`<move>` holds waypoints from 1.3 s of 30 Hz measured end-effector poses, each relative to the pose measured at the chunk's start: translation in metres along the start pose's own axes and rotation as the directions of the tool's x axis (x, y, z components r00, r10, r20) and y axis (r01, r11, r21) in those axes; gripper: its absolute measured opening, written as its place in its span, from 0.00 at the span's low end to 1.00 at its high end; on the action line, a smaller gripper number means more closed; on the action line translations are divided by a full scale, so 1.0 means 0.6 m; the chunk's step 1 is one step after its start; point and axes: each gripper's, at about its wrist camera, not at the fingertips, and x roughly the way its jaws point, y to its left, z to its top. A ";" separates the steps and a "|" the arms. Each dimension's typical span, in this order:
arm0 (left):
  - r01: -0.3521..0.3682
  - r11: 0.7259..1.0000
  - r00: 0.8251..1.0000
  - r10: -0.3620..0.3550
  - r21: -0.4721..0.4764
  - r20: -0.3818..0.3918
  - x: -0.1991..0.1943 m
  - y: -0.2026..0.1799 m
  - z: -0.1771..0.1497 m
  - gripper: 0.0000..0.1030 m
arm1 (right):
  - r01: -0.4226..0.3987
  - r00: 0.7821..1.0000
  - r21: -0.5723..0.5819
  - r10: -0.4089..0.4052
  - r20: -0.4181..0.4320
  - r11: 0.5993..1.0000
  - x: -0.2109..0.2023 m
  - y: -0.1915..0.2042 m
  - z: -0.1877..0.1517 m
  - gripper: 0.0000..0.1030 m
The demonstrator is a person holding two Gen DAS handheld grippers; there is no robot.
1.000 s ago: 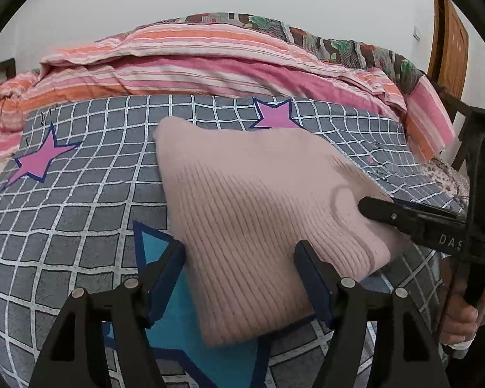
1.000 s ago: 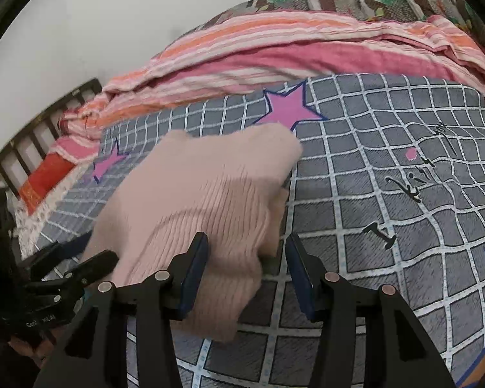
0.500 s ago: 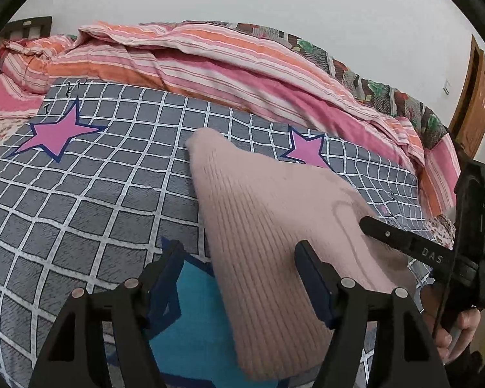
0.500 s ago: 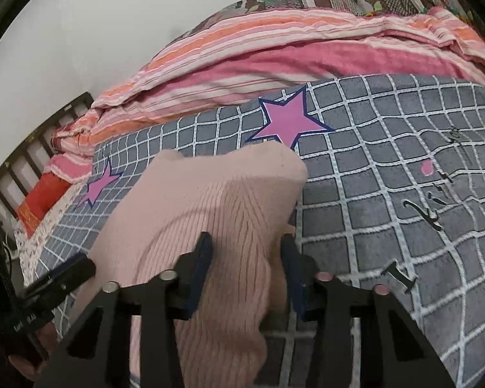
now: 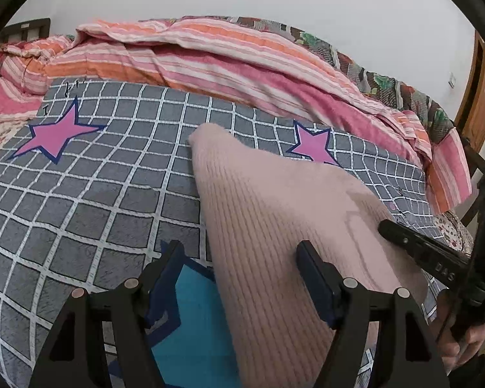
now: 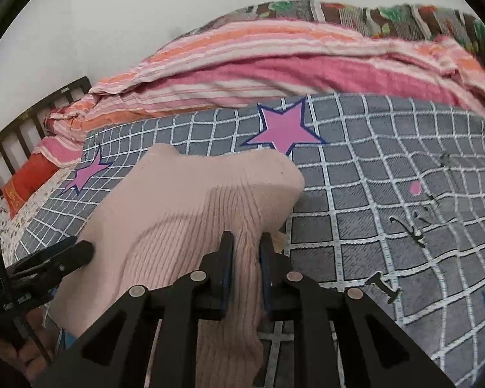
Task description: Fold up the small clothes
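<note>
A pale pink ribbed knit garment [image 5: 274, 226] lies on the grey checked bedspread [image 5: 80, 194]; it also shows in the right wrist view [image 6: 184, 213]. My left gripper [image 5: 239, 258] is open, its fingers straddling the garment's near left edge. My right gripper [image 6: 246, 249] is shut on a raised fold at the garment's right edge. The right gripper shows from the side in the left wrist view [image 5: 404, 239]. The left gripper shows at the left in the right wrist view [image 6: 58, 258].
A pink and orange striped quilt [image 5: 210, 55] is bunched along the far side of the bed. A wooden door [image 5: 478, 97] stands at the right. A dark slatted bed frame [image 6: 22, 123] stands at the left end.
My right gripper has closed on the garment's right edge and pinched it up. The left gripper stays open and its view has swung left over the bedspread.
</note>
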 end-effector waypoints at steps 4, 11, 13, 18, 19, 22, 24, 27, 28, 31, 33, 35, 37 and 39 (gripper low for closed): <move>0.014 1.000 1.000 -0.014 -0.015 -0.001 -0.001 0.008 0.000 0.69 | -0.023 0.999 0.011 0.023 0.029 1.000 -0.018 -0.003 -0.010 0.20; -0.020 0.999 1.000 0.020 0.042 -0.015 -0.010 -0.001 -0.012 0.69 | -0.014 1.000 0.048 0.015 -0.010 0.999 -0.025 -0.015 -0.027 0.22; -0.003 0.999 0.999 0.005 0.041 -0.045 -0.012 -0.001 -0.014 0.69 | 0.003 1.000 0.035 -0.003 -0.016 0.999 -0.030 -0.014 -0.033 0.30; -0.006 1.000 0.997 0.008 0.026 -0.082 -0.027 -0.006 -0.019 0.69 | 0.039 0.999 0.062 -0.037 -0.037 0.997 -0.050 -0.018 -0.036 0.40; -0.014 0.999 0.997 0.017 0.030 -0.081 -0.034 -0.009 -0.019 0.68 | 0.041 0.998 0.070 -0.038 -0.043 0.997 -0.056 -0.019 -0.035 0.40; -0.047 0.998 0.996 0.050 0.040 -0.073 -0.060 -0.023 -0.014 0.68 | 0.061 0.997 0.087 -0.056 -0.060 0.994 -0.082 -0.016 -0.029 0.46; -0.070 0.997 0.995 0.073 0.039 -0.065 -0.083 -0.034 -0.007 0.68 | 0.078 0.996 0.081 -0.073 -0.055 0.994 -0.107 -0.007 -0.025 0.49; -0.103 0.994 0.994 0.104 0.032 -0.040 -0.116 -0.048 0.002 0.72 | 0.110 0.994 0.062 -0.109 -0.031 0.992 -0.151 0.009 -0.021 0.63; -0.113 0.993 0.993 0.114 0.035 -0.037 -0.126 -0.053 0.005 0.74 | 0.113 0.993 0.059 -0.112 -0.023 0.992 -0.162 0.012 -0.020 0.65; -0.139 0.990 0.990 0.139 0.037 -0.018 -0.163 -0.068 0.013 0.79 | 0.115 0.993 0.051 -0.114 -0.020 0.992 -0.204 0.025 -0.016 0.65; -0.149 0.988 0.989 0.149 0.043 -0.007 -0.187 -0.078 0.018 0.80 | 0.113 0.993 0.046 -0.112 -0.031 0.993 -0.222 0.031 -0.016 0.65; -0.157 0.986 0.988 0.157 0.054 -0.006 -0.208 -0.089 0.020 0.81 | 0.135 0.990 0.040 -0.134 -0.032 0.990 -0.245 0.040 -0.019 0.67; -0.156 0.986 0.988 0.157 0.064 -0.002 -0.229 -0.100 0.023 0.82 | 0.155 0.988 0.033 -0.154 -0.026 0.987 -0.267 0.048 -0.022 0.86; -0.161 0.985 0.987 0.161 0.060 0.005 -0.249 -0.106 0.024 0.84 | 0.154 0.988 0.037 -0.154 0.004 0.987 -0.290 0.054 -0.025 0.94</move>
